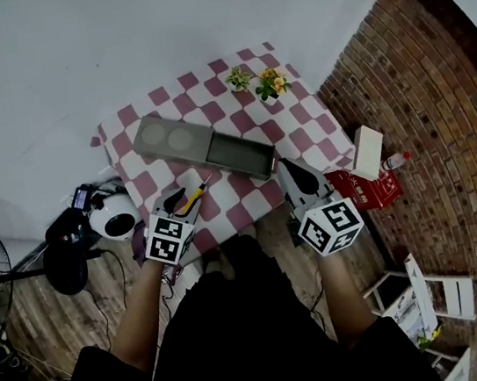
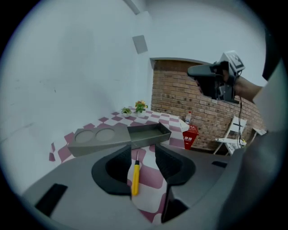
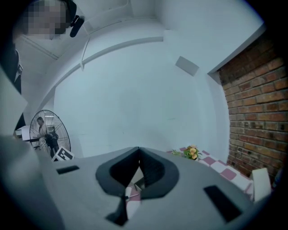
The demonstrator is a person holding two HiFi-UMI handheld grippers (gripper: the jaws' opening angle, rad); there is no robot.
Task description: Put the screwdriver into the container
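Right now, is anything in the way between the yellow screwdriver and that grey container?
Nothing visible does. The screwdriver lies on the checked cloth between the open jaws of the left hand-held gripper; only bare cloth separates it from the container ahead.

The tabletop (image 1: 304, 126) is covered in maroon-and-white checks. Lying on it: a long grey container (image 1: 201, 148) set slantwise (two round recesses at one end, an open tray at the other), a yellow-handled screwdriver (image 1: 194, 199) just in front of it, and two small potted plants (image 1: 271, 84) at the far edge.
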